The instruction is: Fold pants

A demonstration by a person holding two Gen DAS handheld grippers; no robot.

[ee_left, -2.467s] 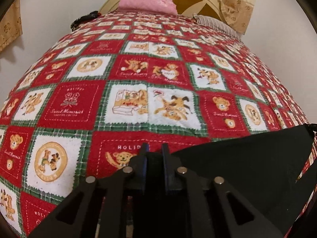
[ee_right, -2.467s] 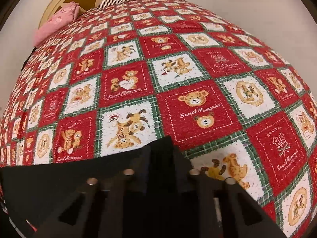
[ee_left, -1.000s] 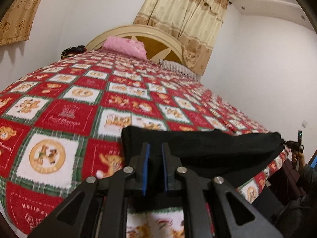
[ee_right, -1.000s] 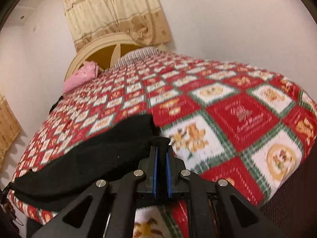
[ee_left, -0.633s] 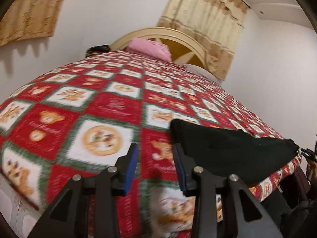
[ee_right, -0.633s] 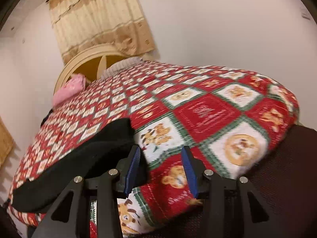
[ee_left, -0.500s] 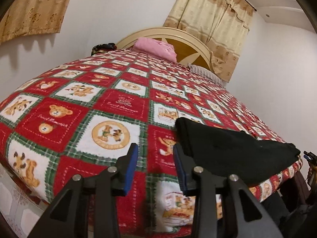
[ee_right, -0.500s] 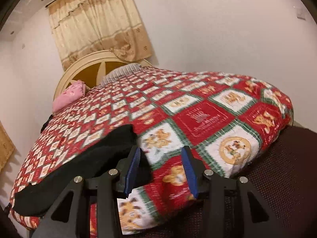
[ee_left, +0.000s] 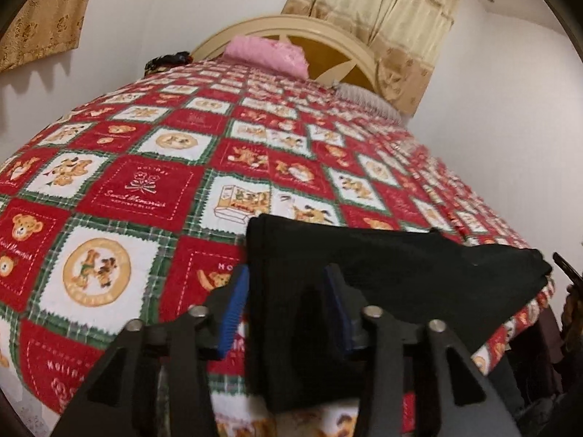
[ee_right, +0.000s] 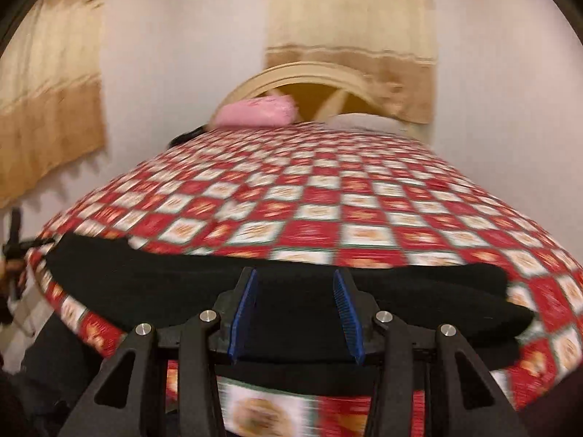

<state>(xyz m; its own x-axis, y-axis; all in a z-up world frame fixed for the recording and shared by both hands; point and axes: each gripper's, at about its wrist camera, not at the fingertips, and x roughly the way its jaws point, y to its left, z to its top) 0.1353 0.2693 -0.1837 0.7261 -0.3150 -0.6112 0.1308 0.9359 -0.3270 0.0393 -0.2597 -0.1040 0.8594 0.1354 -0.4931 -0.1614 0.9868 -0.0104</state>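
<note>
The black pants [ee_left: 400,273] lie folded in a long strip along the near edge of the red teddy-bear quilt [ee_left: 145,189]. My left gripper [ee_left: 288,291] hovers over their left end. Its jaws are opening, and the cloth shows between the blue pads [ee_left: 233,309] without being pinched. The right wrist view is blurred by motion. In it the pants [ee_right: 164,280] stretch across the front of the quilt [ee_right: 328,200]. My right gripper [ee_right: 295,291] stands open above their middle, gripping nothing.
A pink pillow [ee_left: 266,54] lies against the cream headboard [ee_left: 328,36] at the far end, with a striped pillow [ee_left: 368,98] beside it. Beige curtains [ee_left: 382,7] hang behind. A dark object [ee_left: 167,62] sits at the far left corner. The bed drops off just below both grippers.
Both grippers let go of the pants and opened. The right one swung left along the bed's edge and now faces the headboard. The left one came back over the pants' left end.
</note>
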